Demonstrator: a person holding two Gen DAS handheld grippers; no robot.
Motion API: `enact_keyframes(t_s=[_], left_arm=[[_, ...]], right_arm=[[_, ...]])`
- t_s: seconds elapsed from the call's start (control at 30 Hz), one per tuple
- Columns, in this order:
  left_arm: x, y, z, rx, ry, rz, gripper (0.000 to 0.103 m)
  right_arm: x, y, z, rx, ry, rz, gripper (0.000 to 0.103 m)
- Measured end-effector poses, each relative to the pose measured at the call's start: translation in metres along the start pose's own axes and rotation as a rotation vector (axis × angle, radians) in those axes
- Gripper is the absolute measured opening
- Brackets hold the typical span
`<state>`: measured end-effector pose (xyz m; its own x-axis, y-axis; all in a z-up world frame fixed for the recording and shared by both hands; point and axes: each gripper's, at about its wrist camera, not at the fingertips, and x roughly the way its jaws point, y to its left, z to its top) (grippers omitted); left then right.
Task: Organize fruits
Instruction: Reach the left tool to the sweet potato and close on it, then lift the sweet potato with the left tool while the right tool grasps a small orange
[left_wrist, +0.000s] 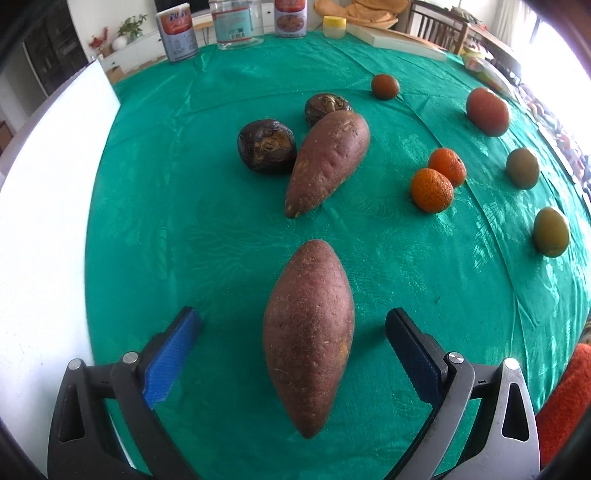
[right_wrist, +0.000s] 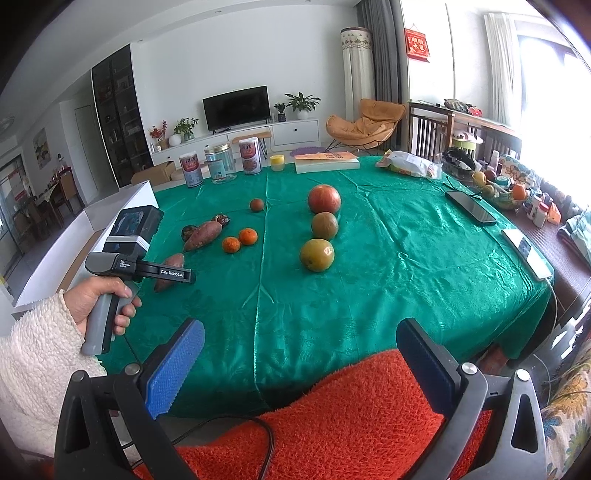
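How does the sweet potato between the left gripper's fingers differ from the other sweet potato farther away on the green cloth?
The near sweet potato is plump and spindle-shaped, pointed at both ends; the far sweet potato is carrot-like, tapering to one tip. The near one lies alone between the open fingers of the left gripper, untouched; the far one lies against two dark round fruits. The near one lies straight along the gripper's axis; the far one lies diagonally. Both have reddish-brown skin and lie flat on the cloth.

The walls (right_wrist: 229, 55) are white. A black television (right_wrist: 236, 108) stands on a long white cabinet (right_wrist: 258, 136), an orange armchair (right_wrist: 364, 123) is beside it, and strong daylight comes through the window (right_wrist: 546, 85) on the right.
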<state>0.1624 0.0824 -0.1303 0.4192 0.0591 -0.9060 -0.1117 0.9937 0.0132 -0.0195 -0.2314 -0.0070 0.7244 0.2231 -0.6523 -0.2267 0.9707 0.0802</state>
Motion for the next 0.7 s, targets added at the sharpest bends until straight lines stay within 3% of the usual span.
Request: enact_keyframes(t_s=[0.07,0.1,0.13,0.23,0.53,0.7], left_arm=[[-0.006,0.000,0.002,0.005,-0.035,-0.003,0.098],[-0.007,-0.001,0.001,0.007,-0.040,-0.015,0.091],[-0.005,-0.001,0.001,0.008,-0.031,-0.028,0.061],[-0.007,-0.001,0.001,0.014,-0.048,-0.049,0.041],[-0.024,0.010,-0.021,-0.062,-0.104,-0.165,0.040],[-0.034,0.013,-0.031,-0.075,-0.113,-0.205,0.040]], right_arm=[[0.002,-0.003,0.000,0.009,0.008,0.000,0.103],[0.003,-0.003,0.000,0.013,0.012,0.000,0.103],[0.005,-0.003,0.000,0.015,0.016,0.001,0.103],[0.009,-0.004,0.000,0.022,0.030,0.005,0.103],[0.033,-0.022,-0.005,0.123,0.124,0.026,0.103],[0.059,-0.042,-0.002,0.223,0.198,0.106,0.103]])
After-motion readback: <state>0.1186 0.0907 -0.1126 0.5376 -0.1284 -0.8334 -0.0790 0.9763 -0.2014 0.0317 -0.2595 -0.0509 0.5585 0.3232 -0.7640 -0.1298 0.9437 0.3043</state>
